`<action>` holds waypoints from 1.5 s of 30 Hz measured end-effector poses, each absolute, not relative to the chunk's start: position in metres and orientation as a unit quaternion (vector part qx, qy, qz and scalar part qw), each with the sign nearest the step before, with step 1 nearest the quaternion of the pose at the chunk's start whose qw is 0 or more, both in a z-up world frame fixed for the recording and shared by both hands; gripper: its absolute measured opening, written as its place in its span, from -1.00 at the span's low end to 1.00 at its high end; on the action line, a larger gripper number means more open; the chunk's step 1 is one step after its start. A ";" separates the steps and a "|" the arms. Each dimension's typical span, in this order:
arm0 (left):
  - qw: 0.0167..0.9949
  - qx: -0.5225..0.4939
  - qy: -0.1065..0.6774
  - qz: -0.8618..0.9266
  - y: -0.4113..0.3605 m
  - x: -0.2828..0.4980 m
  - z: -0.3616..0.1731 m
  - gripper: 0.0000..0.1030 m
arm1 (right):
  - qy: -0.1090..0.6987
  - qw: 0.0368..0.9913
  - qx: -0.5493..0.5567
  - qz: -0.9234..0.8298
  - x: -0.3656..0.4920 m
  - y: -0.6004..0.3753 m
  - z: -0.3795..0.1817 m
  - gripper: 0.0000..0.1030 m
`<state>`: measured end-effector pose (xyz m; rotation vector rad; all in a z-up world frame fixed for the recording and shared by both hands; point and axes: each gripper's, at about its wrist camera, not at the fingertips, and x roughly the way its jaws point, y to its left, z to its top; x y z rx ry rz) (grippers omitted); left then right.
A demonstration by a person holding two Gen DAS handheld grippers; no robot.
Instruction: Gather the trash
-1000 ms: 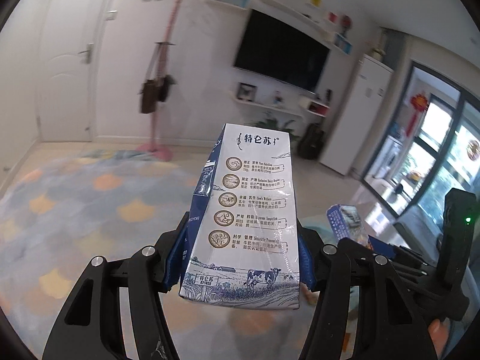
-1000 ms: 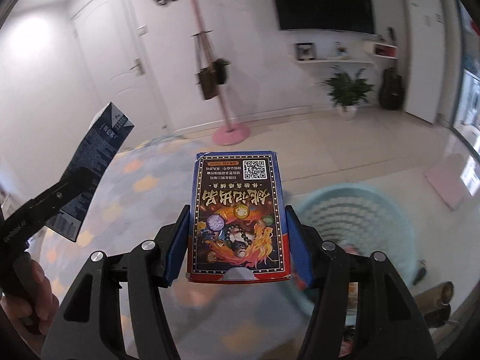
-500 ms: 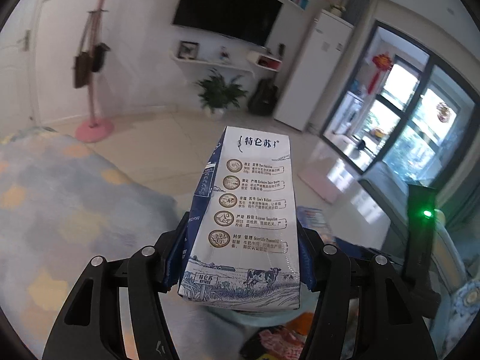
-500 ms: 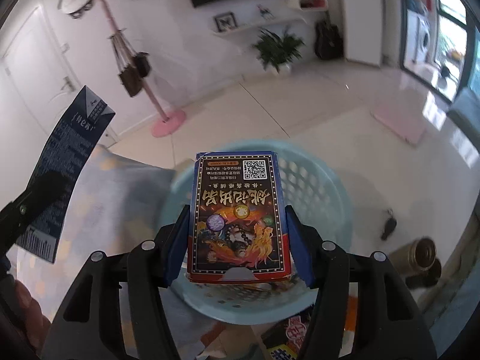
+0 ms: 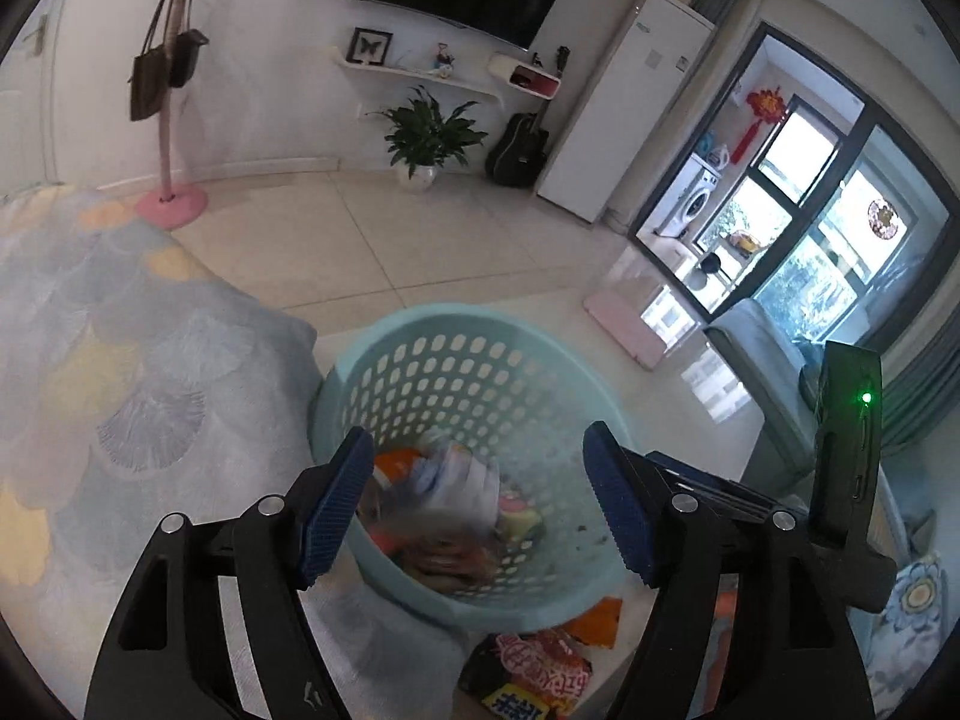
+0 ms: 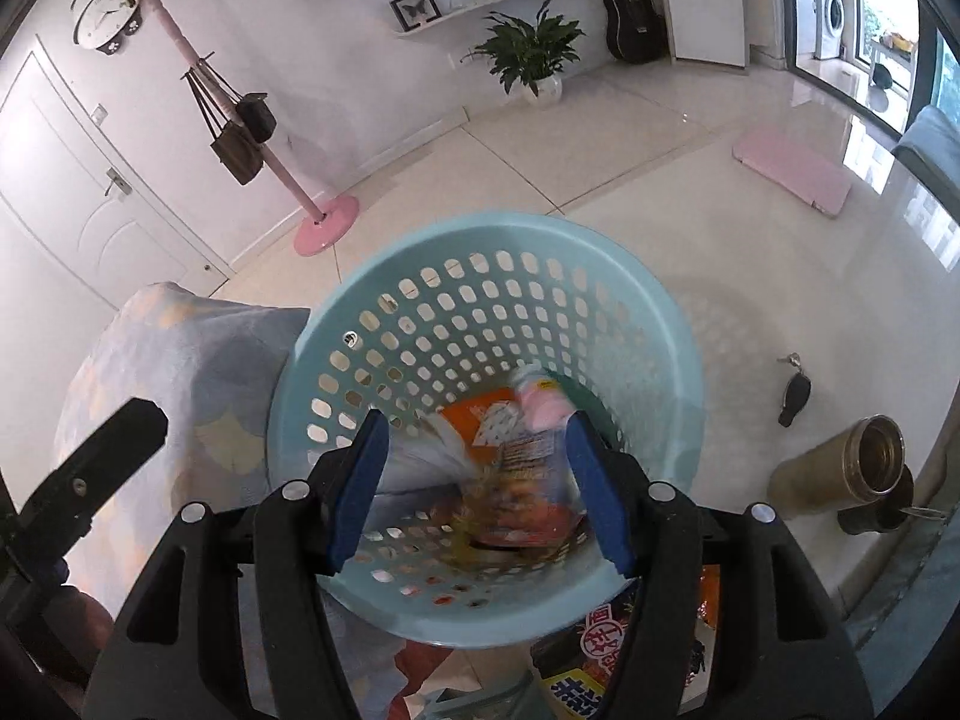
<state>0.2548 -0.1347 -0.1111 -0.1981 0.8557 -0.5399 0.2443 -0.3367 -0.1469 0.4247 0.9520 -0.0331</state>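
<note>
I'm at the drop: the left tongs (image 5: 477, 510) are opening, nothing between them, the right tongs (image 6: 480, 489) open too, both over the basket (image 6: 648, 294) where the blurred trash (image 6: 510, 462) lands. Next I'd fetch the wrappers (image 5: 528, 669) lying beside it.

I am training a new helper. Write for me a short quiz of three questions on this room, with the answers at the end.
1. True or false: the blue basket is empty.
2. In the right wrist view, what lies on the floor to the right of the basket? A) a shoe B) a metal flask C) a book
3. What hangs on the pink coat stand?

Key:
1. False: trash lies inside it.
2. B
3. Dark bags.
</note>
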 end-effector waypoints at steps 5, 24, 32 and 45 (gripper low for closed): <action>0.881 -0.099 0.388 -0.253 -0.119 0.236 -0.092 0.37 | 0.451 0.872 0.188 -0.008 0.229 -0.328 -0.138 0.14; 0.964 -0.070 0.237 -0.093 -0.060 0.087 -0.012 0.79 | 0.277 0.957 0.088 0.001 0.115 -0.255 -0.037 0.47; 0.977 -0.030 0.205 -0.046 -0.053 0.052 -0.007 0.79 | 0.205 0.976 0.068 -0.020 0.082 -0.240 -0.022 0.47; 0.986 -0.044 0.154 -0.035 -0.050 0.028 0.006 0.84 | 0.173 0.983 0.061 -0.016 0.061 -0.238 -0.021 0.47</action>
